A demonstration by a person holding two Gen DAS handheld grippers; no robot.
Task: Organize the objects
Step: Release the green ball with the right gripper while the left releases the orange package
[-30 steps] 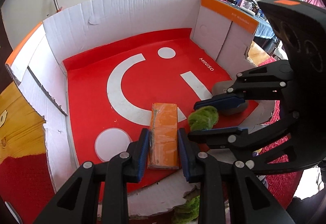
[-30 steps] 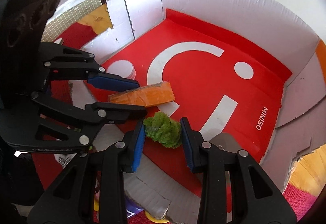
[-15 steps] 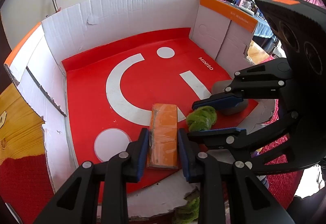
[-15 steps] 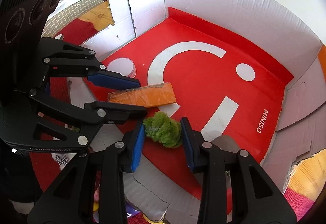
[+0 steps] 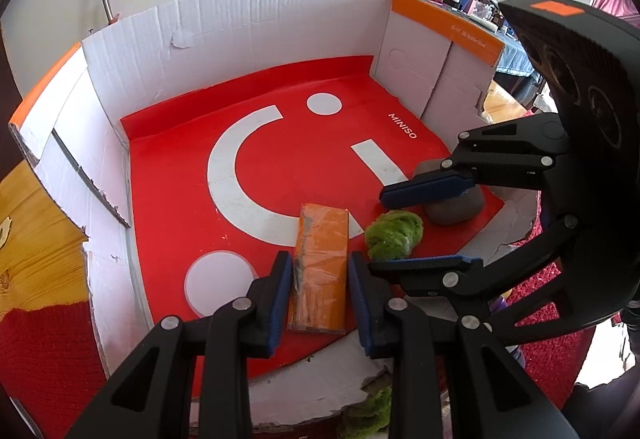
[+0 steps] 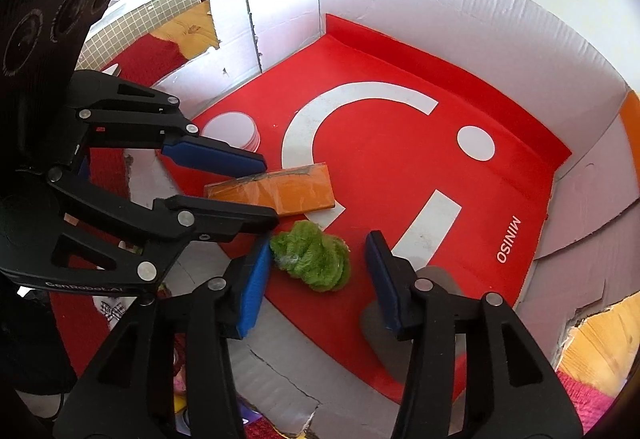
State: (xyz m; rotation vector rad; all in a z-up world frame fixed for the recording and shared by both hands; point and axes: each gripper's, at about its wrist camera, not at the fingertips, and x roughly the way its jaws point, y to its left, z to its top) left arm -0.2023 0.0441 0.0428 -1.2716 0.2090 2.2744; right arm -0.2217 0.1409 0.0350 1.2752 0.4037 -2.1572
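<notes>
Orange block (image 5: 320,271) lies flat on the red floor of the cardboard box (image 5: 240,23), near the front torn edge, one end over the white arc print. Left tool (image 5: 318,297) straddles its near end, blue pads either side with small gaps visible, so parted, not clamping. In the right wrist view the left tool (image 6: 262,191) comes in from the left, one finger above the block (image 6: 276,191) and one in front of it.

Right tool (image 6: 316,271) is wide open. Green fuzzy ball (image 6: 312,259) sits between its fingers, touching or almost touching the left pad (image 6: 256,279), clear gap to the other pad. In the left wrist view the right tool (image 5: 404,227) reaches in from the right, ball (image 5: 394,233) between its upper and lower fingers, just beside the orange block.

Grey rounded object (image 5: 456,205) rests on the red floor behind the right tool's upper finger, near the ball; what it is, cannot tell. The same grey object (image 6: 436,281) is partly hidden under the right finger in the right wrist view.

Box has white corrugated walls, orange-topped flaps, and MINISO lettering (image 5: 402,125) on the red liner. More green fuzz (image 5: 368,415) lies outside the torn front edge. Wooden tabletop (image 5: 36,239) and red cloth (image 5: 44,355) are at the left.
</notes>
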